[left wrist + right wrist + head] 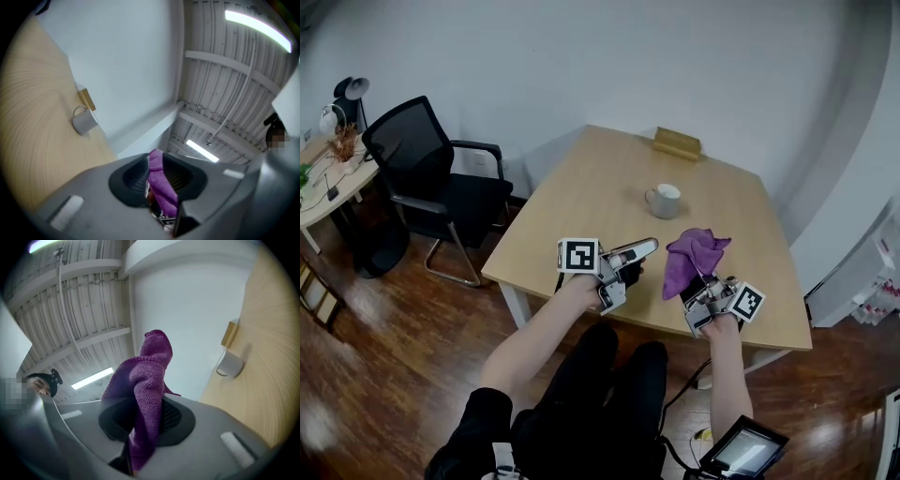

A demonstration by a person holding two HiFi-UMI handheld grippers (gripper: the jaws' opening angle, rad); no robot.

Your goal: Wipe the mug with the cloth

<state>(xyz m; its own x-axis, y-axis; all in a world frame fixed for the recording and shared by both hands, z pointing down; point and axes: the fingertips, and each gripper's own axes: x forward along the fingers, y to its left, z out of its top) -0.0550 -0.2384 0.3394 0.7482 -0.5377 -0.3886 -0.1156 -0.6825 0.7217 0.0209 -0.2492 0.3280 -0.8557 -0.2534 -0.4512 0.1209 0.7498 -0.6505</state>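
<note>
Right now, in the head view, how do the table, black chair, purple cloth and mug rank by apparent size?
1. table
2. black chair
3. purple cloth
4. mug
The cloth is raised nearer the camera than the mug, so that last ranking is unsure.

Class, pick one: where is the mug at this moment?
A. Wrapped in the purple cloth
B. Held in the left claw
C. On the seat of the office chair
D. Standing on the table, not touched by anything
D: the mug stands upright on the table, apart from the purple cloth, which is gripped in the right claw.
</note>
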